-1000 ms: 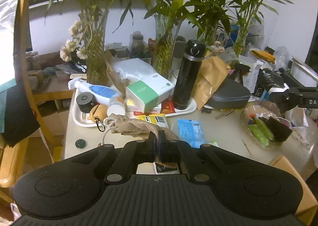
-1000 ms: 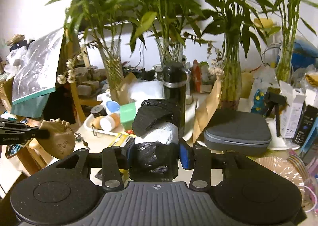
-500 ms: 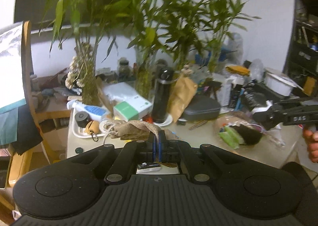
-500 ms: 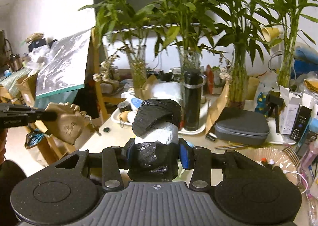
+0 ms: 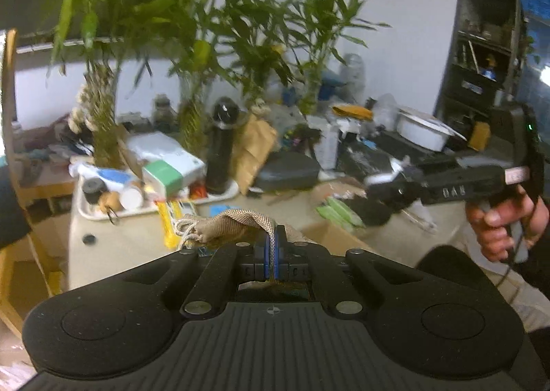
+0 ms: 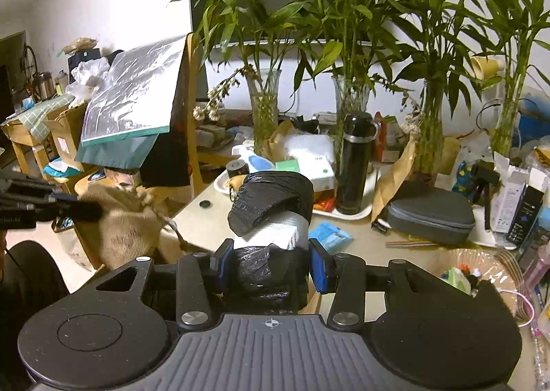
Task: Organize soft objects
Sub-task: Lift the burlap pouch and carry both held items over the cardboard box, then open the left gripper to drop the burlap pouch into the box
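Observation:
My left gripper [image 5: 274, 239] is shut on the fabric of a tan burlap drawstring pouch [image 5: 223, 220], held in the air in front of the table. The right wrist view has the same pouch [image 6: 120, 222] hanging from the left gripper [image 6: 82, 210] at the left edge. My right gripper [image 6: 271, 255] is shut on a roll of black plastic bags [image 6: 275, 195] wrapped around a white core, which stands up between the blue pads. In the left wrist view a hand [image 5: 498, 226] at the right carries the right gripper [image 5: 383, 188], blurred.
The cluttered table [image 6: 202, 222] holds a white tray [image 6: 343, 214] with a black flask [image 6: 354, 164], boxes and bottles, several glass vases of bamboo [image 6: 350, 105] and a grey zip case [image 6: 429, 212]. A wooden chair with a foil sheet [image 6: 137, 95] stands left, a dark shelf [image 5: 488, 57] right.
Both grippers have drawn back from the table and risen a little, each keeping its object. The left view has swung right, bringing the hand and the right gripper into sight.

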